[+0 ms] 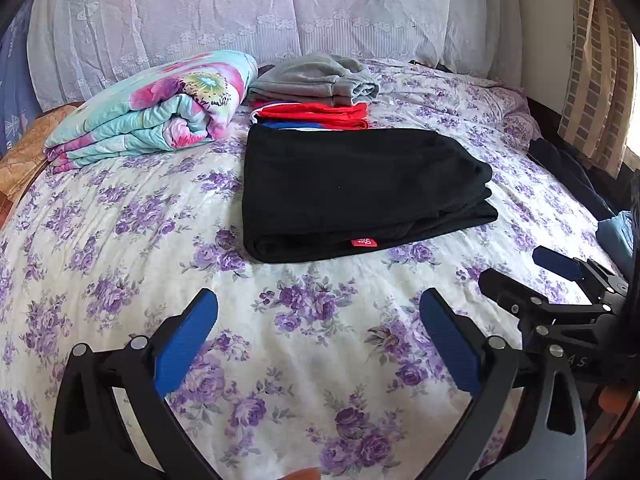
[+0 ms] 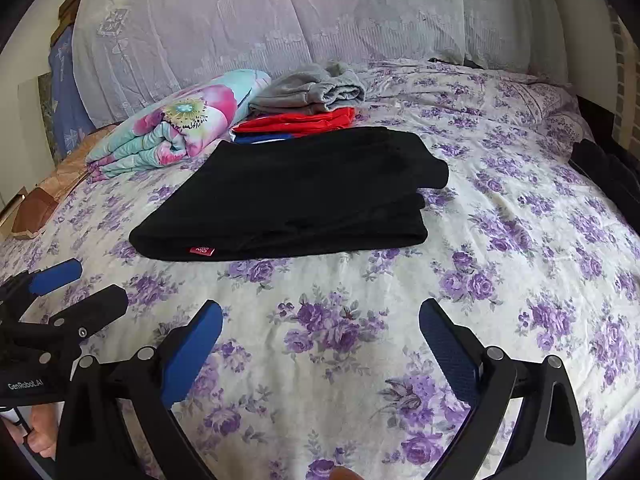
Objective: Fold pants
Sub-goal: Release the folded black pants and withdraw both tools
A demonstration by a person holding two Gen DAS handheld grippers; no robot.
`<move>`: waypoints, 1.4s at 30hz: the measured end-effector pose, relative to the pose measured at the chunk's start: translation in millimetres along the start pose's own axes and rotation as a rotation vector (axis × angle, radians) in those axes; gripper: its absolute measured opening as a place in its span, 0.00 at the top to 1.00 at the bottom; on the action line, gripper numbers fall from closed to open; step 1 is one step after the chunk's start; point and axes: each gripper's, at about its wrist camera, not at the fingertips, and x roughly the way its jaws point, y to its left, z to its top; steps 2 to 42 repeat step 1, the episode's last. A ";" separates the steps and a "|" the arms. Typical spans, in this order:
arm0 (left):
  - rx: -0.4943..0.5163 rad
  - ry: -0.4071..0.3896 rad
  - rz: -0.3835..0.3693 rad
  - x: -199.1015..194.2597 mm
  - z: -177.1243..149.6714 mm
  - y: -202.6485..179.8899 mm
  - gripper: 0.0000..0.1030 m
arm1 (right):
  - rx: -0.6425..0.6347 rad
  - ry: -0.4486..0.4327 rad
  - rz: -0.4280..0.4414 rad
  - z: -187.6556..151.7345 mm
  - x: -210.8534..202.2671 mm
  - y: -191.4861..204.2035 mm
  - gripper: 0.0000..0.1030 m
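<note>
Black pants [image 1: 352,188] lie folded into a flat rectangle on the floral bedsheet [image 1: 120,280], with a small red label [image 1: 364,242] on the near edge. They also show in the right wrist view [image 2: 296,196]. My left gripper [image 1: 318,320] is open and empty, hovering over the sheet in front of the pants. My right gripper [image 2: 320,324] is open and empty too, beside the left one. The right gripper also shows at the right of the left wrist view [image 1: 520,276], and the left gripper at the left of the right wrist view [image 2: 80,280].
Behind the pants lies a stack of folded clothes: grey [image 1: 316,80], red [image 1: 316,114] and blue [image 1: 288,125]. A folded floral quilt [image 1: 156,112] sits to the left. A lace curtain [image 1: 280,12] hangs behind the bed. Dark clothing [image 2: 608,172] lies at the right edge.
</note>
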 end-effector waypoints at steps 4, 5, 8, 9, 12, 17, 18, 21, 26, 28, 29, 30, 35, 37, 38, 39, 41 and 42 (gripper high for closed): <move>0.000 0.000 0.000 0.1 0.1 0.3 0.05 | 0.004 0.003 0.003 -0.3 0.7 -1.2 0.04; 0.000 0.000 0.000 0.1 0.1 0.3 0.05 | 0.004 0.003 0.003 -0.3 0.7 -1.2 0.04; 0.000 0.000 0.000 0.1 0.1 0.3 0.05 | 0.004 0.003 0.003 -0.3 0.7 -1.2 0.04; 0.000 0.000 0.000 0.1 0.1 0.3 0.05 | 0.004 0.003 0.003 -0.3 0.7 -1.2 0.04; 0.000 0.000 0.000 0.1 0.1 0.3 0.05 | 0.004 0.003 0.003 -0.3 0.7 -1.2 0.04; 0.000 0.000 0.000 0.1 0.1 0.3 0.05 | 0.004 0.003 0.003 -0.3 0.7 -1.2 0.04; 0.000 0.000 0.000 0.1 0.1 0.3 0.05 | 0.004 0.003 0.003 -0.3 0.7 -1.2 0.04; 0.000 0.000 0.000 0.1 0.1 0.3 0.05 | 0.004 0.003 0.003 -0.3 0.7 -1.2 0.04; 0.000 0.000 0.000 0.1 0.1 0.3 0.05 | 0.004 0.003 0.003 -0.3 0.7 -1.2 0.04; 0.000 0.000 0.000 0.1 0.1 0.3 0.05 | 0.004 0.003 0.003 -0.3 0.7 -1.2 0.04; 0.000 0.000 0.000 0.1 0.1 0.3 0.05 | 0.004 0.003 0.003 -0.3 0.7 -1.2 0.04; 0.000 0.000 0.000 0.1 0.1 0.3 0.05 | 0.004 0.003 0.003 -0.3 0.7 -1.2 0.04; 0.000 0.000 0.000 0.1 0.1 0.3 0.05 | 0.004 0.003 0.003 -0.3 0.7 -1.2 0.04; 0.000 0.000 0.000 0.1 0.1 0.3 0.05 | 0.004 0.003 0.003 -0.3 0.7 -1.2 0.04; 0.000 0.000 0.000 0.1 0.1 0.3 0.05 | 0.004 0.003 0.003 -0.3 0.7 -1.2 0.04; 0.000 0.000 0.000 0.1 0.1 0.3 0.05 | 0.004 0.003 0.003 -0.3 0.7 -1.2 0.04; 0.000 0.000 0.000 0.1 0.1 0.3 0.05 | 0.004 0.003 0.003 -0.3 0.7 -1.2 0.04; 0.000 0.000 0.000 0.1 0.1 0.3 0.05 | 0.004 0.003 0.003 -0.3 0.7 -1.2 0.04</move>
